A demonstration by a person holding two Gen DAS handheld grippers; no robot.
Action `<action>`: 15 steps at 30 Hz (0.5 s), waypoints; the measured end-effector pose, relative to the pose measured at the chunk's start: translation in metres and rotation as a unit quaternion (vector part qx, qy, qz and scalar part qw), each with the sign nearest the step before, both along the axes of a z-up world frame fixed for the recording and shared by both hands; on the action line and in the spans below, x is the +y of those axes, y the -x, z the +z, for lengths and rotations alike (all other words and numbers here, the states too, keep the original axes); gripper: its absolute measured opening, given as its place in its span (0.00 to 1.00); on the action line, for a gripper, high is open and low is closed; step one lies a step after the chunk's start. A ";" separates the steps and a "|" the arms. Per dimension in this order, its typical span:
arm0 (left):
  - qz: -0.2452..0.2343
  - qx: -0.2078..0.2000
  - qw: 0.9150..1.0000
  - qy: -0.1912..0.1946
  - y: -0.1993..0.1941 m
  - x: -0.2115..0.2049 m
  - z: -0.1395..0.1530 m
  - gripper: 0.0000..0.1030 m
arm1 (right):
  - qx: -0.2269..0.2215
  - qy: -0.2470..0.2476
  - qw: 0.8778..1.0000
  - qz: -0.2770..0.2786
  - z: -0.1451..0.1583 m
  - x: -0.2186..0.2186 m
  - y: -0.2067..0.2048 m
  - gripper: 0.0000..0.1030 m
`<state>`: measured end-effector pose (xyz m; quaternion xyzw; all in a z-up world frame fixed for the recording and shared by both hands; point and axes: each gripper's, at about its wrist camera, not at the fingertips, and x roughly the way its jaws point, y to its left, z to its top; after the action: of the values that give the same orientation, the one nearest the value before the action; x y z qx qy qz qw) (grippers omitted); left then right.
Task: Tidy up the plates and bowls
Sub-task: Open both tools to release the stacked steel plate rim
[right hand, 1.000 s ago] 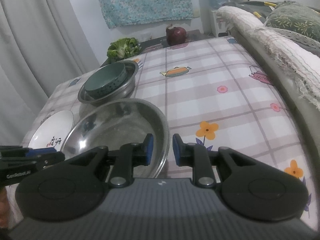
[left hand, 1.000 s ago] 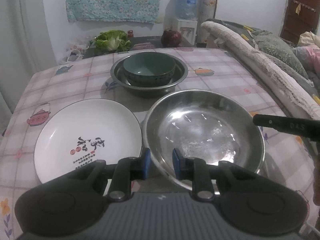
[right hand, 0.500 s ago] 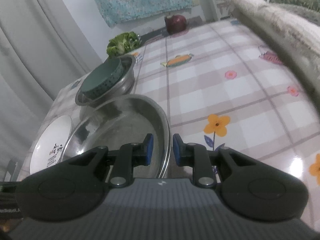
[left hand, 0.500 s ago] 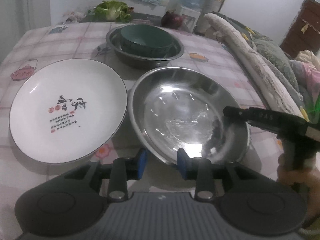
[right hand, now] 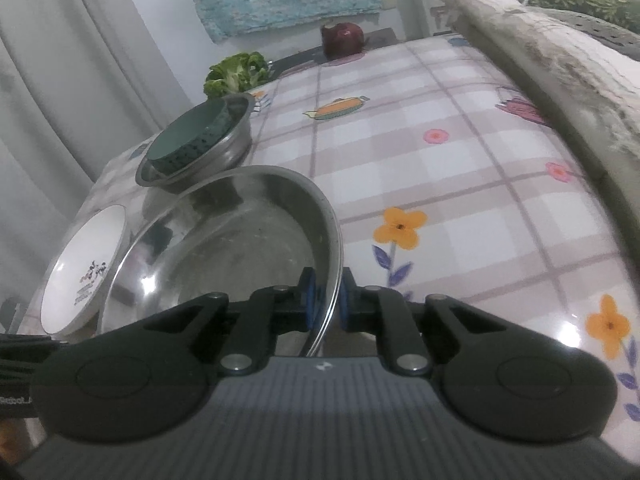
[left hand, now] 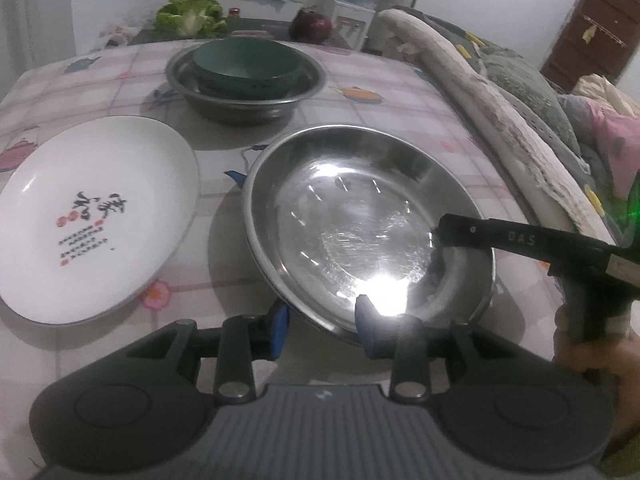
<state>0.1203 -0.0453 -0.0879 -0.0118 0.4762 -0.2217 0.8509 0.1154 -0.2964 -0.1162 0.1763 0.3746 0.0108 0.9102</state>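
Right gripper (right hand: 325,294) pinches the thin right rim of the steel basin (left hand: 360,224) resting on the table (right hand: 460,168) beside the white plate (left hand: 96,216); left gripper (left hand: 322,326) spread, straddling near rim—stiff, light, slick; likely to pivot single-handed.

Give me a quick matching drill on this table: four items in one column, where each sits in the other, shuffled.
Items:
1. green bowl
2. white plate
3. large steel bowl
4. red onion

Places:
A. rim between the right gripper pads
B. past the table's far edge
C. nested in the small steel bowl
D. flat on the tablecloth, left of the large steel bowl

Pairs: 1-C, 2-D, 3-A, 4-B
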 end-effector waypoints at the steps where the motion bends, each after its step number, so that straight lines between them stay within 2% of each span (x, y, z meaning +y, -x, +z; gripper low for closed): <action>1: -0.003 0.000 1.000 0.000 0.001 -0.002 0.000 0.35 | 0.001 0.000 1.000 -0.003 0.000 -0.002 0.002 0.10; 9: -0.012 -0.011 1.000 0.006 0.007 0.001 0.002 0.37 | 0.007 -0.010 1.000 -0.017 0.001 -0.007 0.014 0.15; 15: -0.010 -0.031 0.999 -0.003 0.015 0.011 0.011 0.44 | 0.008 -0.004 1.000 -0.026 0.005 -0.002 0.023 0.41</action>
<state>0.1055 -0.0343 -0.0772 0.0030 0.4503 -0.2291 0.8630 0.0928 -0.2985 -0.1113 0.1900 0.3773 -0.0127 0.9063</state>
